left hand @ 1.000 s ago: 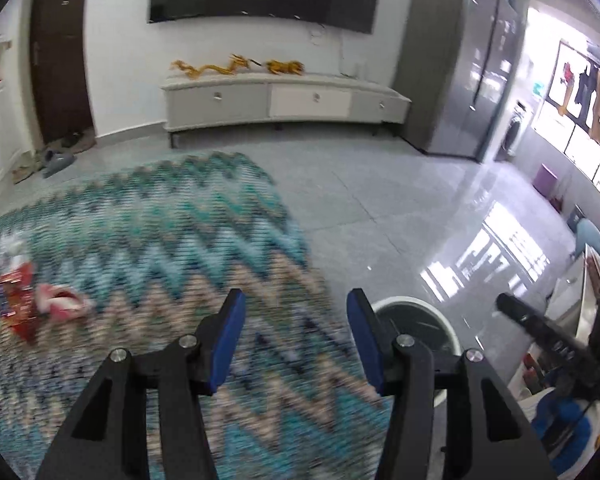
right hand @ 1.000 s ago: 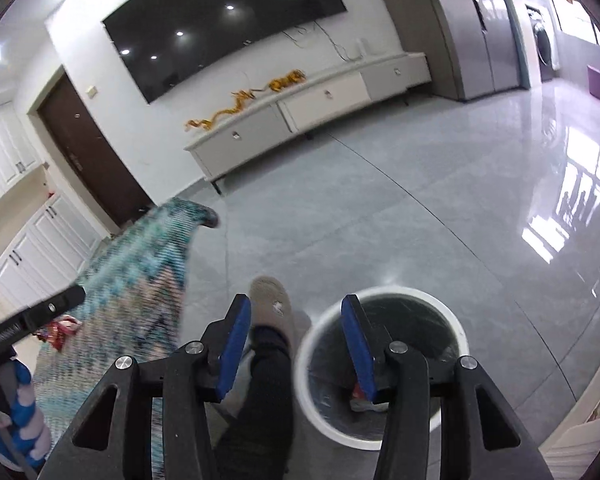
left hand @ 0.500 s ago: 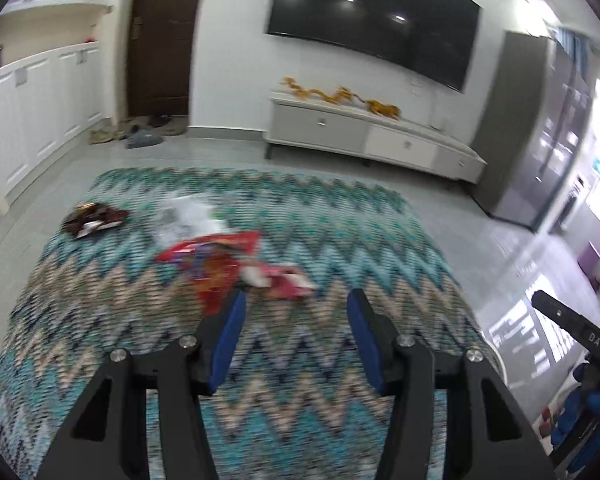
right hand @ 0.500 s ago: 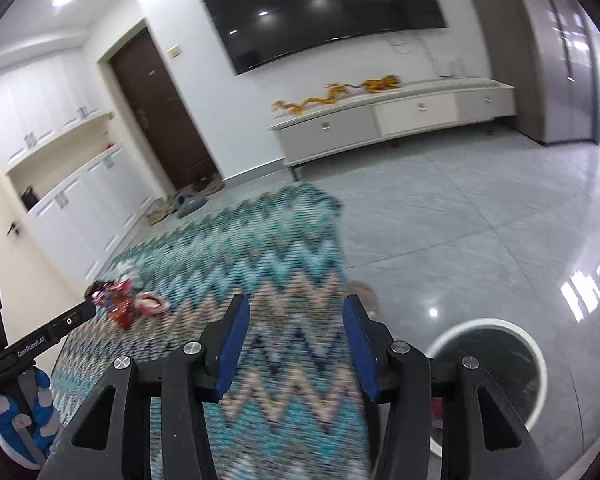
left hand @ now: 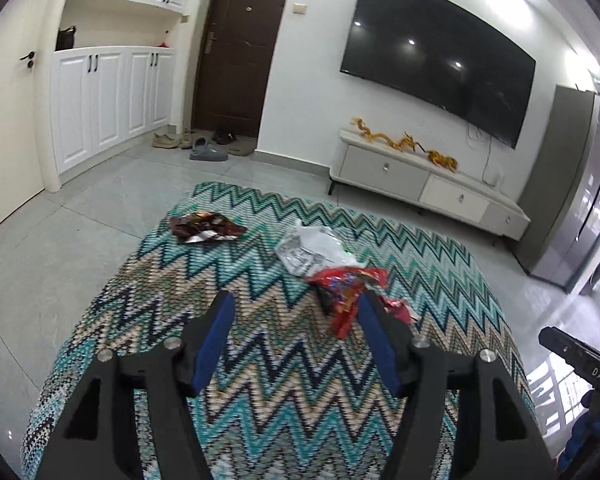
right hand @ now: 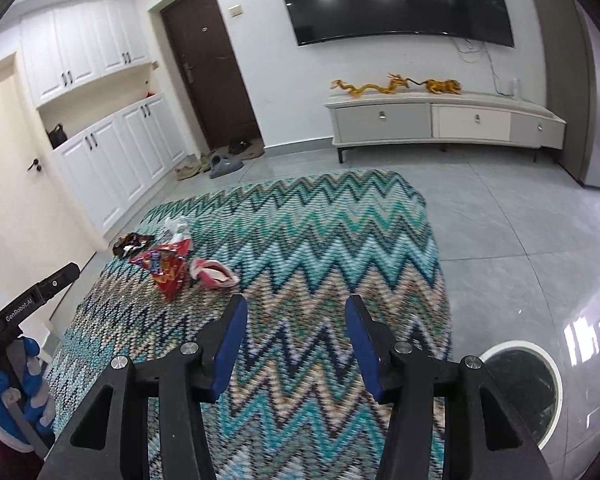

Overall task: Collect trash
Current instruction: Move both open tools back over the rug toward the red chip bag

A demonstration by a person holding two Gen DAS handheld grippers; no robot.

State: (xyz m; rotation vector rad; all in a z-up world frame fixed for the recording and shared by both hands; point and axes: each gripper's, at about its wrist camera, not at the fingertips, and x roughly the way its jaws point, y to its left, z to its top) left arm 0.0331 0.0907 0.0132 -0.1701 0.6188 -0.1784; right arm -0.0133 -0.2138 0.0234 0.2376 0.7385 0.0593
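Lying lengthwise toward the empty, opening left gripper [left hand: 294, 312] and right gripper [right hand: 296, 316], red wrapper [left hand: 346, 288] narrows nearward.

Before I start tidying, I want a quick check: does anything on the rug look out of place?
Yes. Litter lies loose on the zigzag rug: a dark brown wrapper, a crumpled white bag, a red snack bag and a pink-and-white wrapper.

right tool [right hand: 296, 312] open, empty | wrappers [right hand: 168, 266] on rug [right hand: 340, 232]
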